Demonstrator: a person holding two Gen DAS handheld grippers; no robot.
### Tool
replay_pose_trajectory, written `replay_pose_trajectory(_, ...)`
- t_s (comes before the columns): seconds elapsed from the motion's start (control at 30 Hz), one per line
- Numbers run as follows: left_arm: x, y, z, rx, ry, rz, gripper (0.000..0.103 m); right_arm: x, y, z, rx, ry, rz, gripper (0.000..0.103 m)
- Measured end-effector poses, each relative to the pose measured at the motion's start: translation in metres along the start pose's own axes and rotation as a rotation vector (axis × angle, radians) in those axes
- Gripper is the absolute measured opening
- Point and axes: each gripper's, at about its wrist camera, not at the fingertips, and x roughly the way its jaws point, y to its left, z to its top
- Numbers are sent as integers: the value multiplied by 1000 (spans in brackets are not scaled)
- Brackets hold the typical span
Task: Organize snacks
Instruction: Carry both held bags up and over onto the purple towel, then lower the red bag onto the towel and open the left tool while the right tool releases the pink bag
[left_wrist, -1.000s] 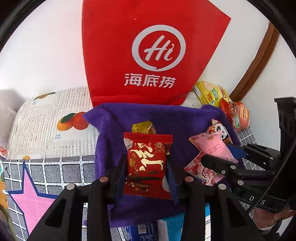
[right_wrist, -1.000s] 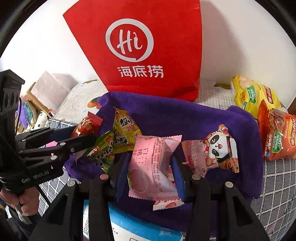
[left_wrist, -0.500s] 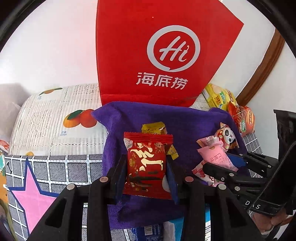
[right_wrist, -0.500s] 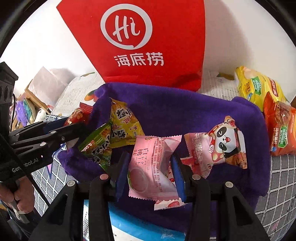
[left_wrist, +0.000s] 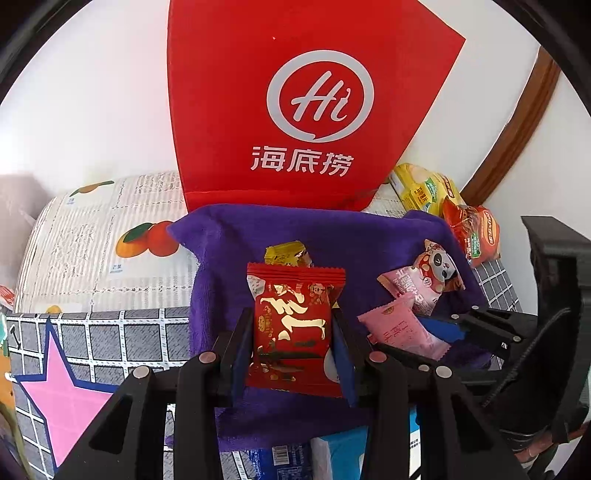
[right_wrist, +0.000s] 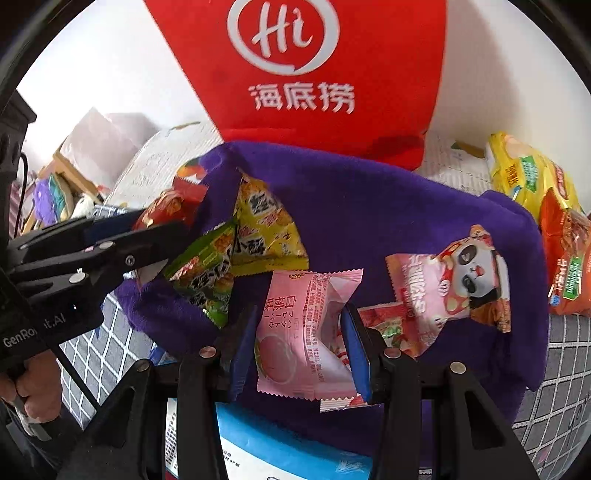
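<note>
Nearest, the left gripper (left_wrist: 293, 332) has its jaws pinched on a red snack packet (left_wrist: 295, 325), lifted above the purple cloth (left_wrist: 332, 236). At its three o'clock the right gripper (right_wrist: 299, 332) grips a pink peach packet (right_wrist: 303, 332) the same way, jaws partly closed against its sides. So two snacks are in hand, neither yet put away by my judgement. Farther out on the cloth lie a yellow packet (right_wrist: 266, 225) and green packet (right_wrist: 207, 273) at ten o'clock, a panda packet (right_wrist: 458, 280) at two o'clock. Beyond, at twelve, stands the red bag (right_wrist: 317, 66), likely the destination; most sorting remains
</note>
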Motion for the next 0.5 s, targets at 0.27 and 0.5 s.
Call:
replay_pose_trajectory(0.27, 11, -3, -3, 22, 35, -7, 38, 14, -13, 0, 43, 52, -25, 46)
replay_pose_trajectory(0.5, 14, -5, -5, 33, 52, -32, 38, 16, -21, 1, 62, 59, -41, 46)
